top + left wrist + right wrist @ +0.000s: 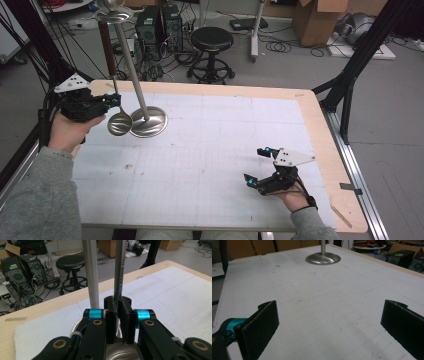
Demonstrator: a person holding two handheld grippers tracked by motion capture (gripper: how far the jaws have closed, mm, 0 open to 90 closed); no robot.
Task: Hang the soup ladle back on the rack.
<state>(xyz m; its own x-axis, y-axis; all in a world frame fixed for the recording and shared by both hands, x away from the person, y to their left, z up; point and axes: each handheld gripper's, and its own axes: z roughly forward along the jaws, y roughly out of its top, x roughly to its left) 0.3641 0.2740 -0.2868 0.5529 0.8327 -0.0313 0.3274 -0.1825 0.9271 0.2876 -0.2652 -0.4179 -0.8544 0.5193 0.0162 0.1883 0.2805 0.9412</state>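
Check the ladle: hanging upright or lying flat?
Upright. The ladle hangs bowl-down beside the stand, its handle clamped in the left gripper.

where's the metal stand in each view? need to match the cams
High view: stand's round base sits upper left on the table, pole rising to the top edge, beside the ladle in the left gripper.
Left gripper view: its pole rises left of the clamped ladle handle.
Right gripper view: base at top centre.
Shared landmark: the white gridded mat.
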